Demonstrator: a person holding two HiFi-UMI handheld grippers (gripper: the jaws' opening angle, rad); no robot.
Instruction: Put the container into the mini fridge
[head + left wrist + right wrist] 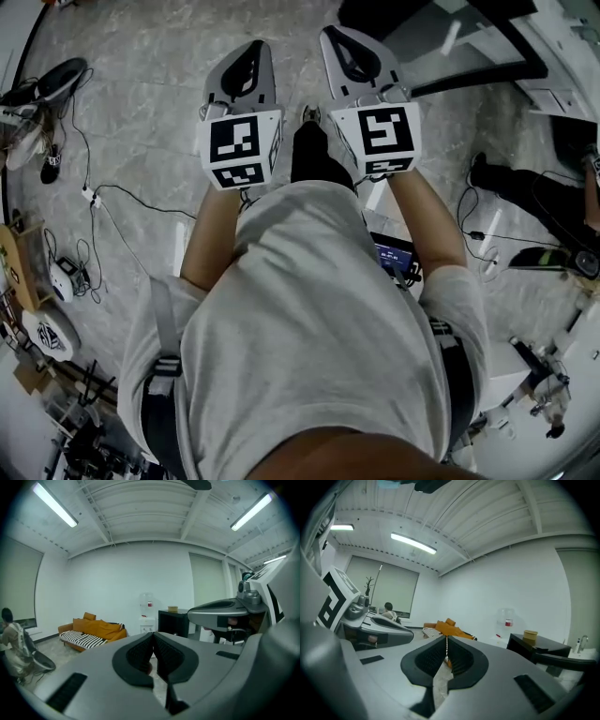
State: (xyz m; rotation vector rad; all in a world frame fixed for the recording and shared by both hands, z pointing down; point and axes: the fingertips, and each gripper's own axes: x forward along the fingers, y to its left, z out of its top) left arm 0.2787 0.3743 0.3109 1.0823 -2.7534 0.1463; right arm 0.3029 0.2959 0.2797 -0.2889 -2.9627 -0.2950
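Observation:
A small tan container stands on top of a black mini fridge across the room, far from both grippers. The fridge's door state cannot be made out. In the head view I hold both grippers side by side at chest height over the floor. My left gripper is shut with its pads together and nothing between them. My right gripper is shut and empty too. Each gripper shows in the other's view, the right one and the left one.
A white water dispenser stands just left of the fridge, and an orange sofa further left. A person sits at the far left. Cables and gear lie on the floor at left, and another person's legs at right.

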